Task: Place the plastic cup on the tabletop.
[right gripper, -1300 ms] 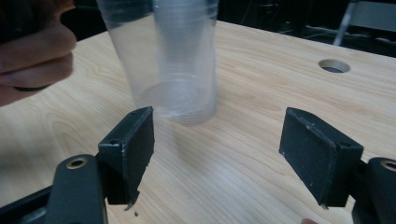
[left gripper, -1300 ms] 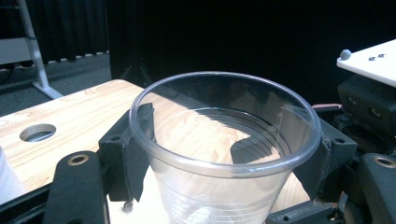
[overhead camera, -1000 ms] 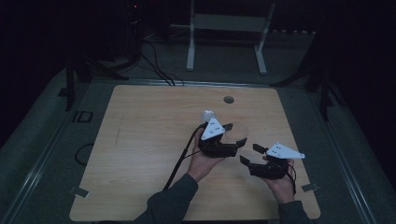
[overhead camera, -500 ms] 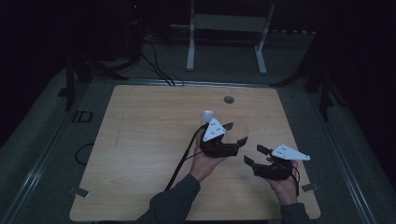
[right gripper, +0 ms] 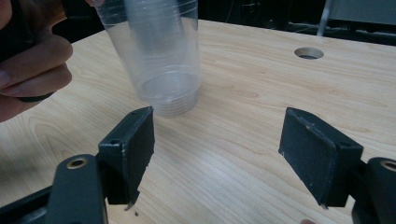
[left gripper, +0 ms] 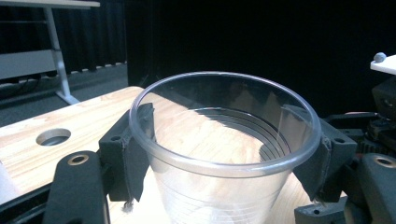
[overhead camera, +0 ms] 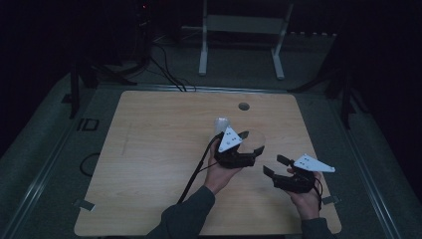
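over the last second the left tongs (overhead camera: 251, 143) had edged a little away from the person and the right tongs (overhead camera: 272, 165) had drifted slightly outward, so the gap between the two had widened a touch; the clear plastic cup (left gripper: 224, 144) had gone along with the left tongs. that read as the cup being carried or steadied by one tool while the other waited, rather than as a handover already made.

the left tongs were clamped on the cup, one black pad (left gripper: 140, 140) pressed to each side of its wall just under the rim. the cup stood between those jaws, its base low over the wooden table (overhead camera: 149, 149); whether the base touched the wood could not be told. in the right gripper view the cup (right gripper: 159, 60) sat ahead of the right tongs (right gripper: 217, 149) and off toward their left jaw, well apart from both pads, with the person's fingers (right gripper: 32, 70) beside it.

the right tongs stood wide open and held nothing.

the cup's long axis ran close to vertical, mouth up and narrower base down, leaning slightly in the right gripper view. stacked rings near its base suggested more than one cup nested together, though that was not certain. a round hole (overhead camera: 244, 106) in the table lay beyond the left tongs.
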A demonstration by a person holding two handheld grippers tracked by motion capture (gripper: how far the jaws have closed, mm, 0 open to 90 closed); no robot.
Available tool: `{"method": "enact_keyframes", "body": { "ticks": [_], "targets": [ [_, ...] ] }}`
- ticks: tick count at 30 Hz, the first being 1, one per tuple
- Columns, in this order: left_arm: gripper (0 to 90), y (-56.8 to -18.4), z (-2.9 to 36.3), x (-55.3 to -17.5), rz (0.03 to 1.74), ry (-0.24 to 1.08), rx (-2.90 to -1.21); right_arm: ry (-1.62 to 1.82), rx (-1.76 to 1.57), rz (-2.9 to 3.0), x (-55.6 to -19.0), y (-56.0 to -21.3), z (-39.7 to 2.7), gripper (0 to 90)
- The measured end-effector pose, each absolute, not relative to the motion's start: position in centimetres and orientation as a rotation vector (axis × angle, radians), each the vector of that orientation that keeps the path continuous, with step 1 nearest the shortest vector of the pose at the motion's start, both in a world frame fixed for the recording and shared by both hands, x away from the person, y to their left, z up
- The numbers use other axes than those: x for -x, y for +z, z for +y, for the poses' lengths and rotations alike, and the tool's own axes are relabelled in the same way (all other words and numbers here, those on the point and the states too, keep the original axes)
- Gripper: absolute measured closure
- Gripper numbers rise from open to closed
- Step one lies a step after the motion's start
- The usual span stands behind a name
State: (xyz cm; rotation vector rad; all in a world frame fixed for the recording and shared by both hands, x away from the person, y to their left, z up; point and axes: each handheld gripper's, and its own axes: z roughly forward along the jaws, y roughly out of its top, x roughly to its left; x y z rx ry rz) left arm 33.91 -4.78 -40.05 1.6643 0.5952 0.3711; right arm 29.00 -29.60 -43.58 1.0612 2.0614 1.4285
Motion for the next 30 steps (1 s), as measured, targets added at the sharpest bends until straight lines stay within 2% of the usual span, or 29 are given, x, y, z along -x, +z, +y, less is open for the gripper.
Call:
{"method": "enact_keyframes", "body": {
  "ticks": [30],
  "targets": [
    [28.2,-41.4,-5.5,-34.1,0.598,0.417,-1.660,1.426,-1.073,2.065,-29.0,-43.9,-29.8,26.3]
  ]
}}
